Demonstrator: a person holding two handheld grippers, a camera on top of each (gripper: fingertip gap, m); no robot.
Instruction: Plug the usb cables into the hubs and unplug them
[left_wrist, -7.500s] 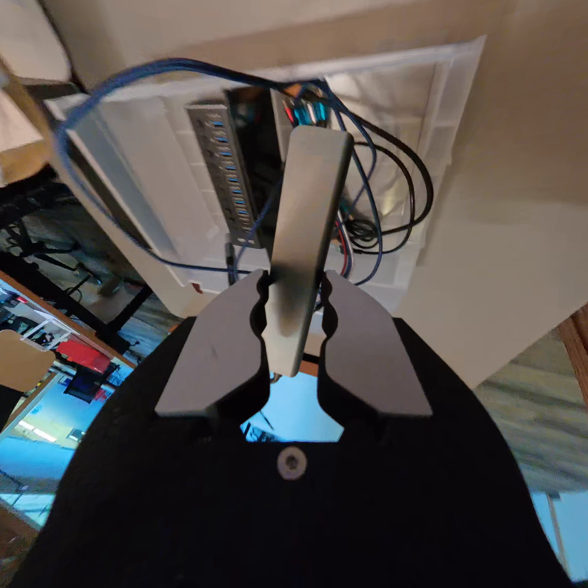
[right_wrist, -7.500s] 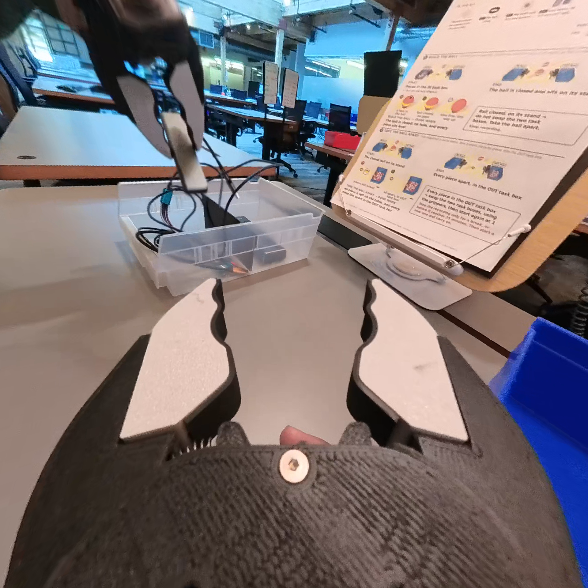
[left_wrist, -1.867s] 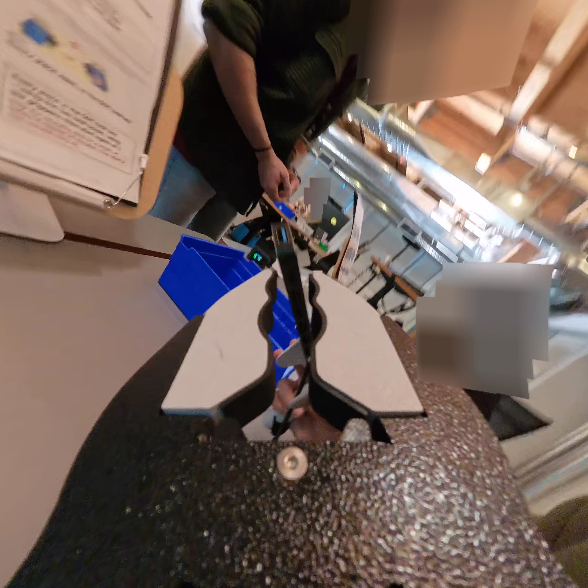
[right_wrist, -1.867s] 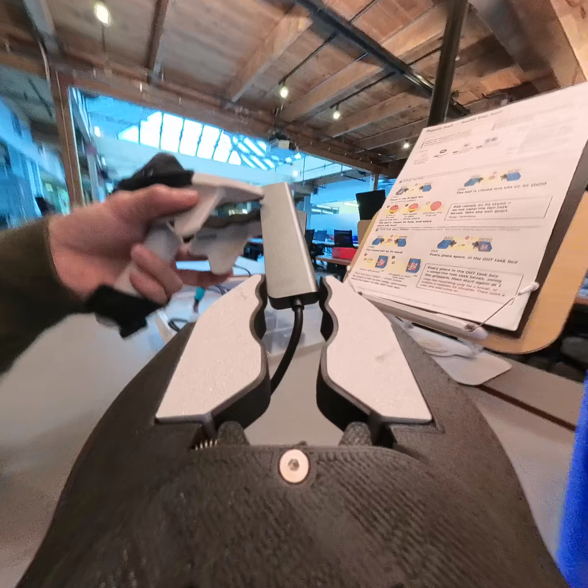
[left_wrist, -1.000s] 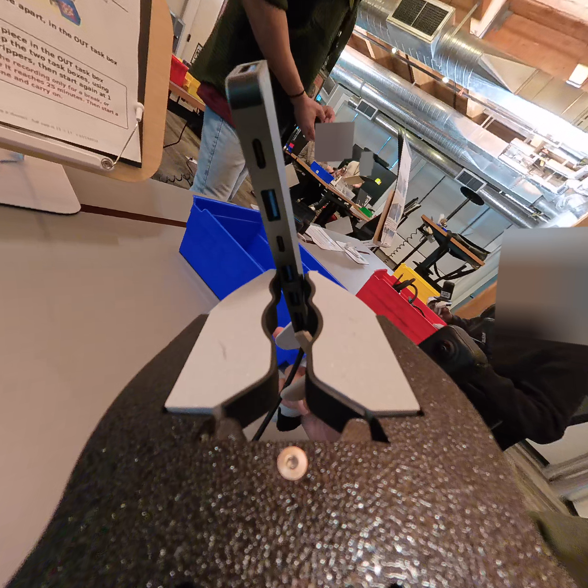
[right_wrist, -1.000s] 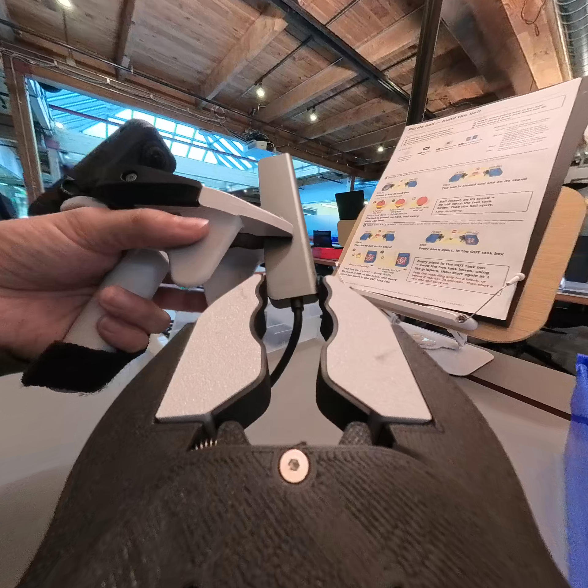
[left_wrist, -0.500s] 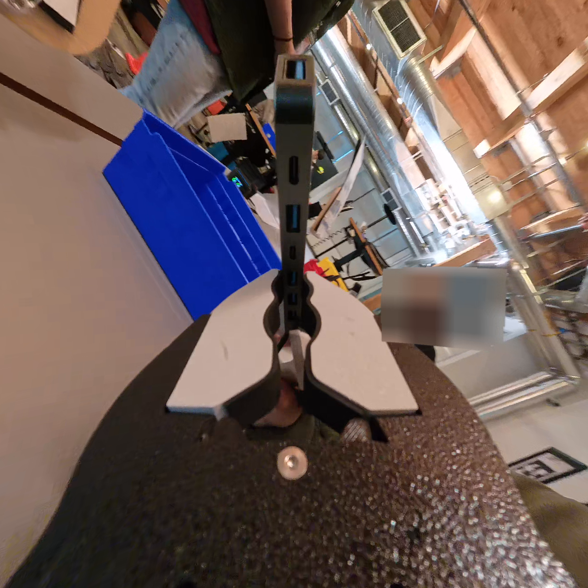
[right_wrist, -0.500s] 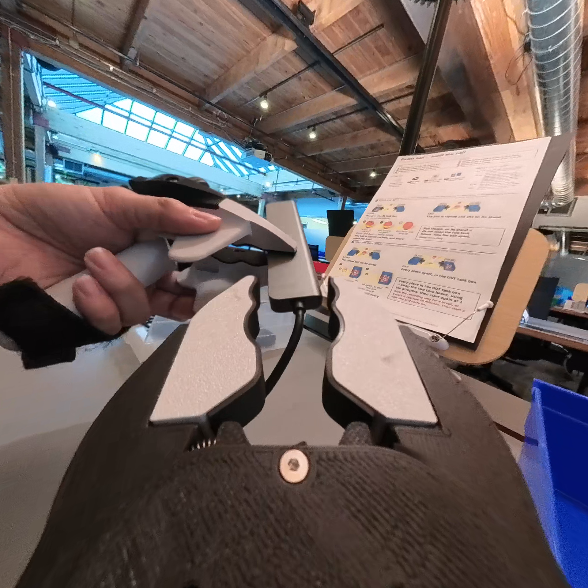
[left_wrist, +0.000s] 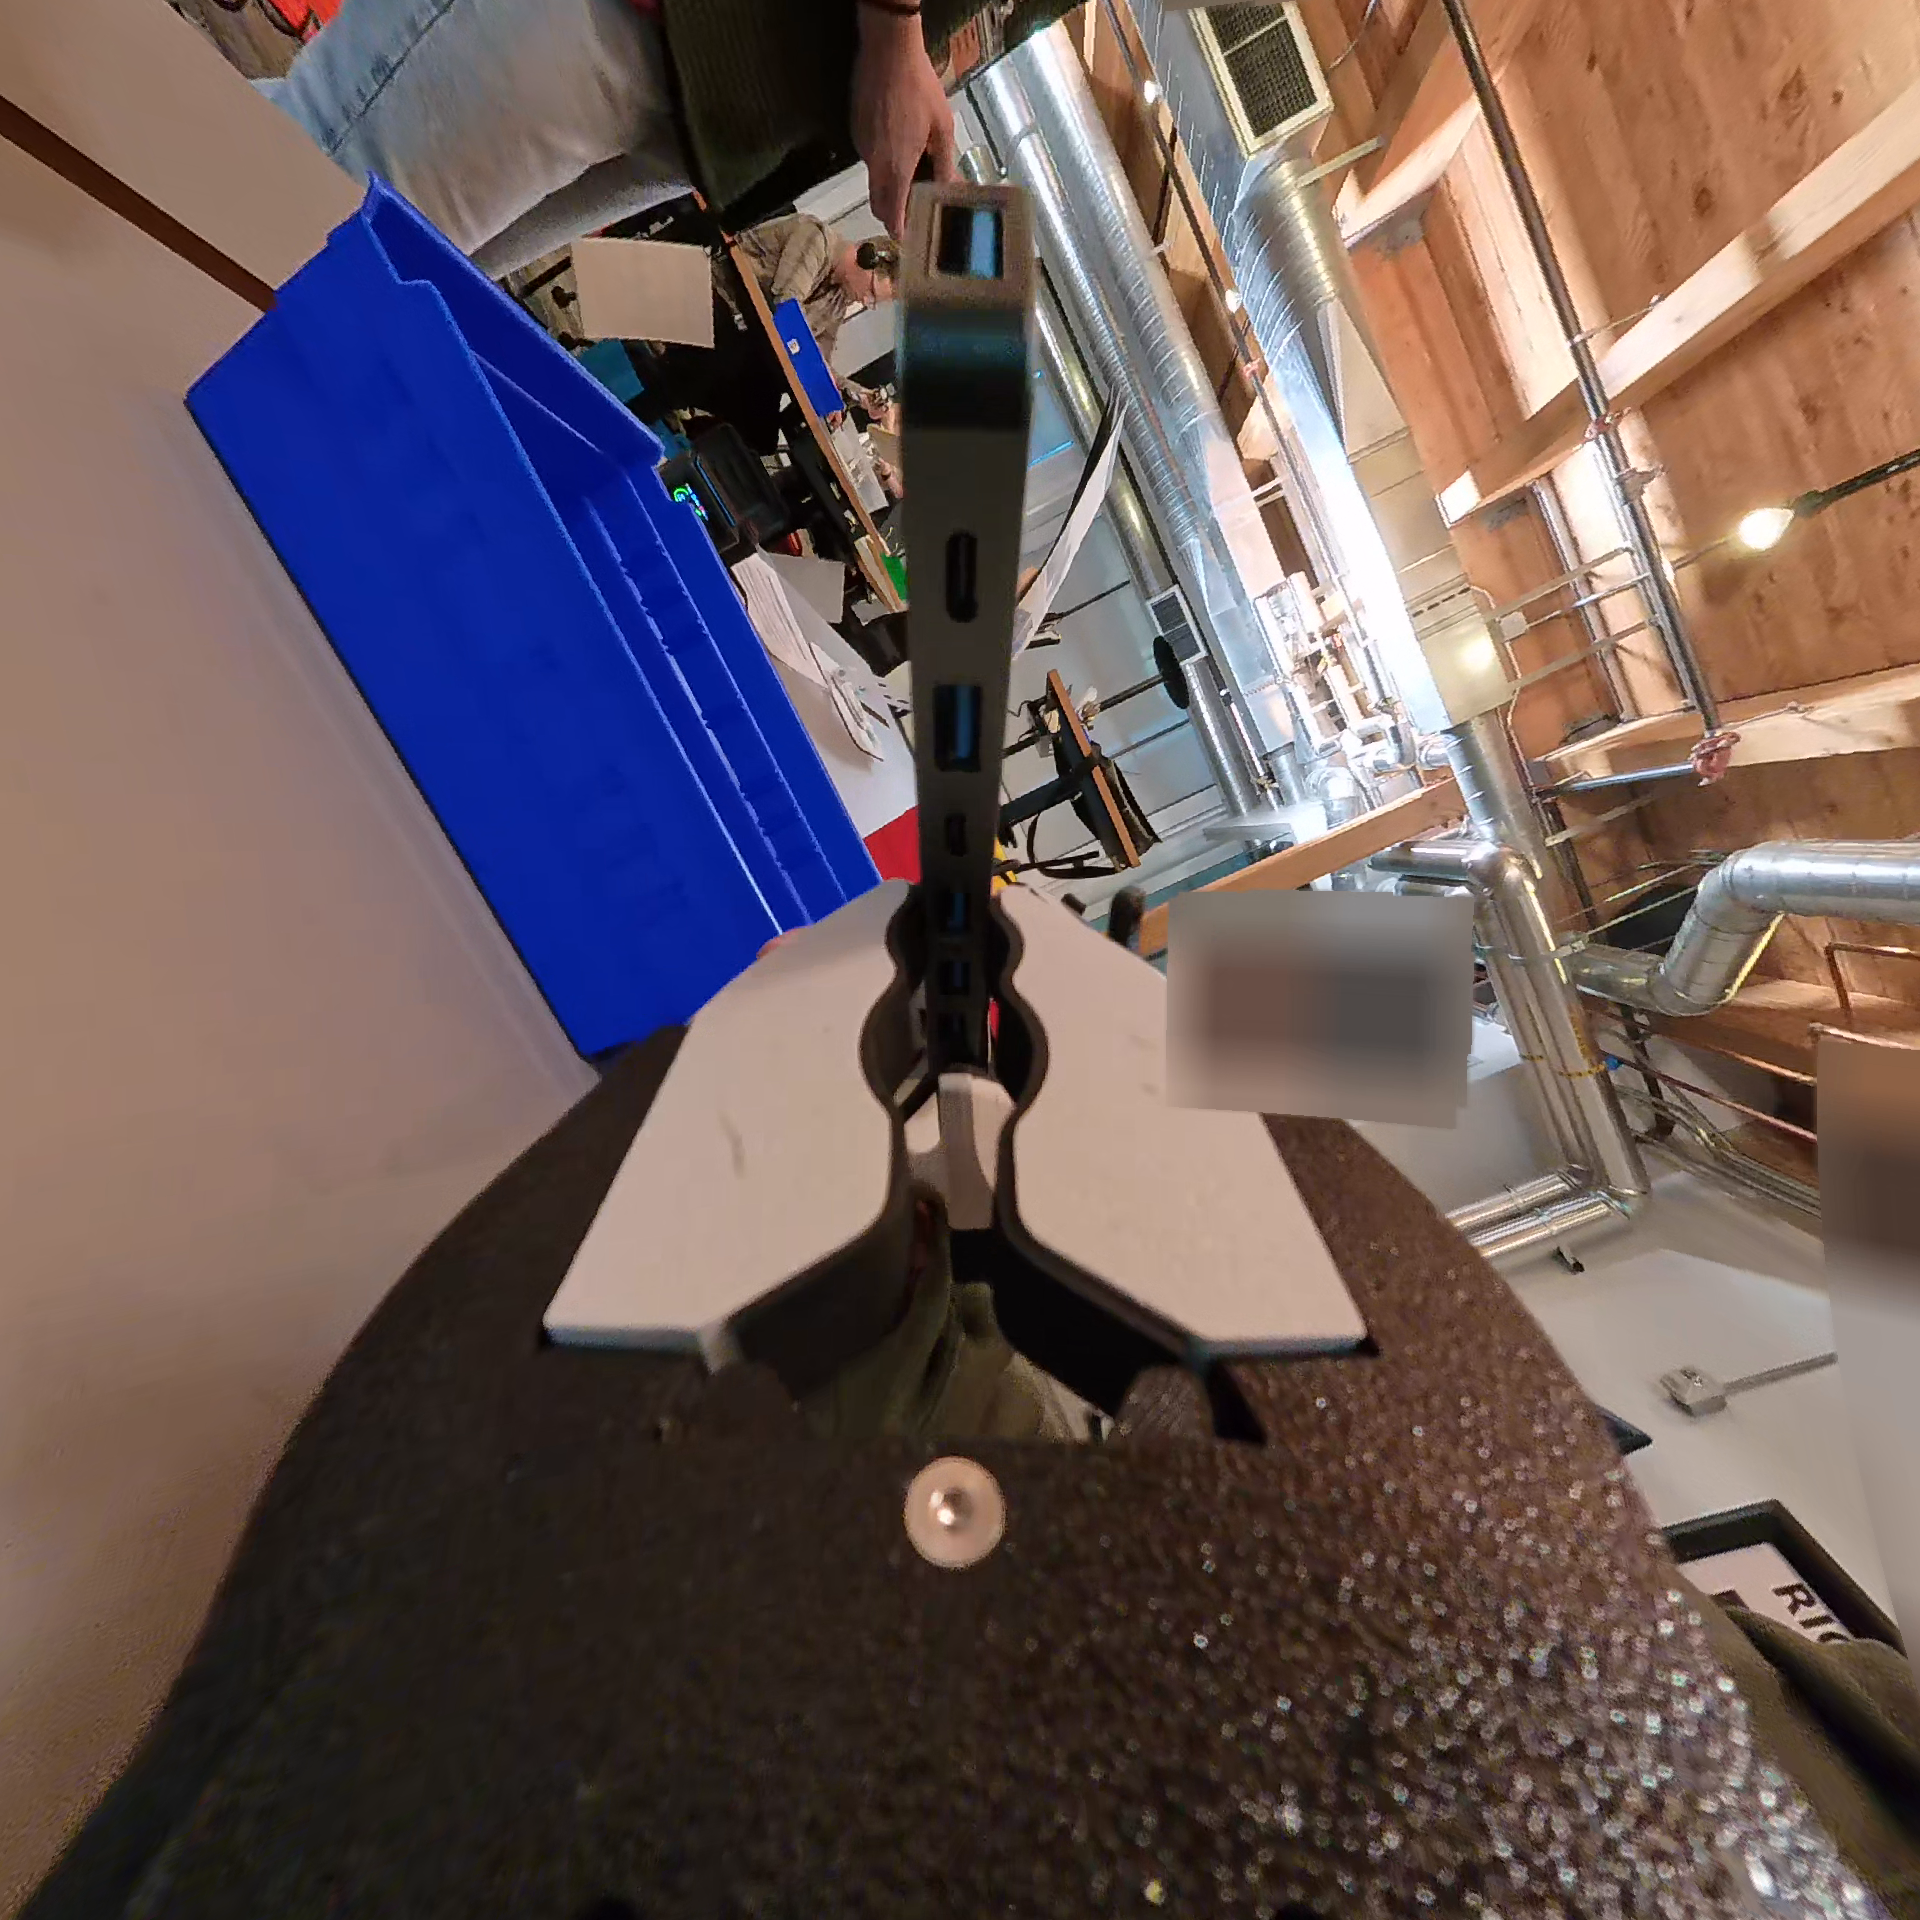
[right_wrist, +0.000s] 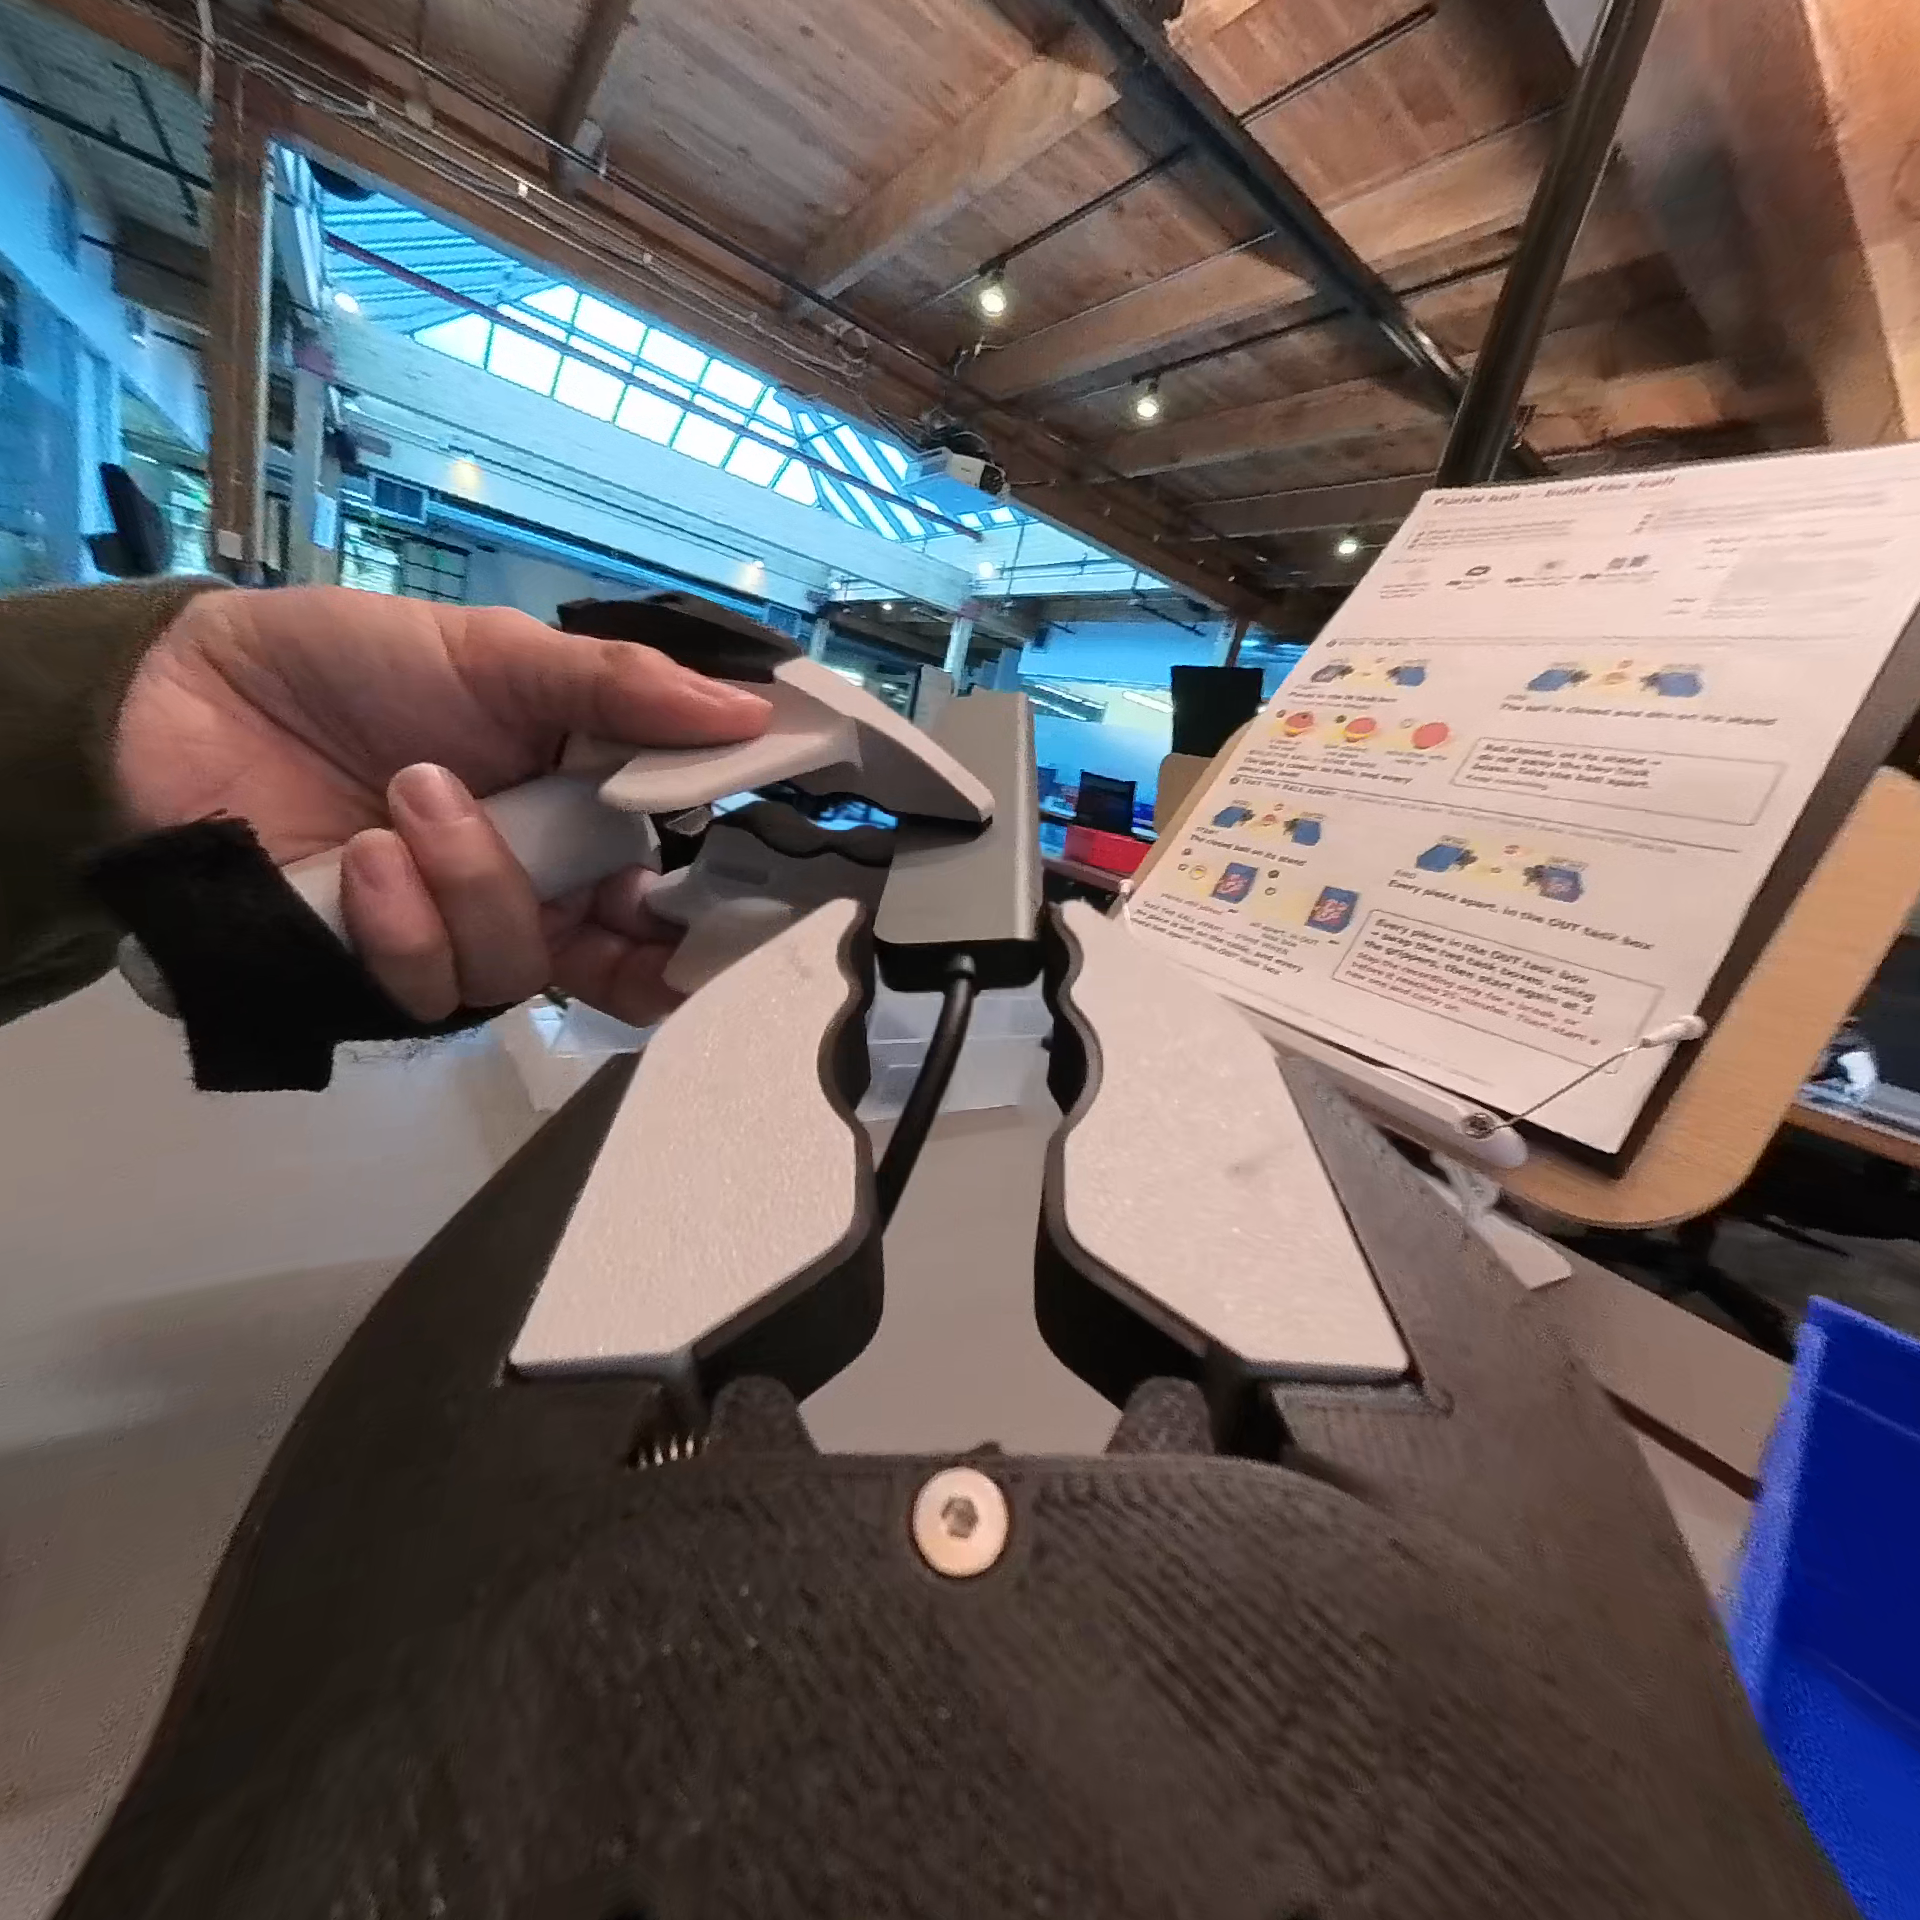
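**Left gripper** (left_wrist: 951, 1023): jaws closed down to a narrow gap and clamped on the lower end of the grey hub (left_wrist: 961, 540). The hub's long axis runs straight out from the jaws, away from the wrist camera; its narrow port edge faces the camera, with one port at the far tip and several more in a row down the edge.

**Right gripper** (right_wrist: 956, 940): jaws part open, one on either side of the hub's (right_wrist: 971, 831) cable end but not plainly touching it; a gap shows on both sides. The hub's own black cable (right_wrist: 920, 1081) drops from that end down through the space between them. From this side the hub rises up and slightly away, held crosswise by the left gripper (right_wrist: 894, 800), whose handle sits in the person's hand (right_wrist: 416, 769).

**Relation that matters**: judged from these views, both grippers meet at the same end of the hub, the left carrying it, the right lined up along its length. Which one keeps the hub is not settled here.

**Placement**: hub is in the air above the desk (right_wrist: 156, 1195), not resting on it.

**Surroundings**: blue bin (left_wrist: 520, 623) at the desk's right edge; instruction sheet on a wooden stand (right_wrist: 1558, 810) toward the far right.

**Progress**: no USB plug shows at any port; plugging not yet begun.
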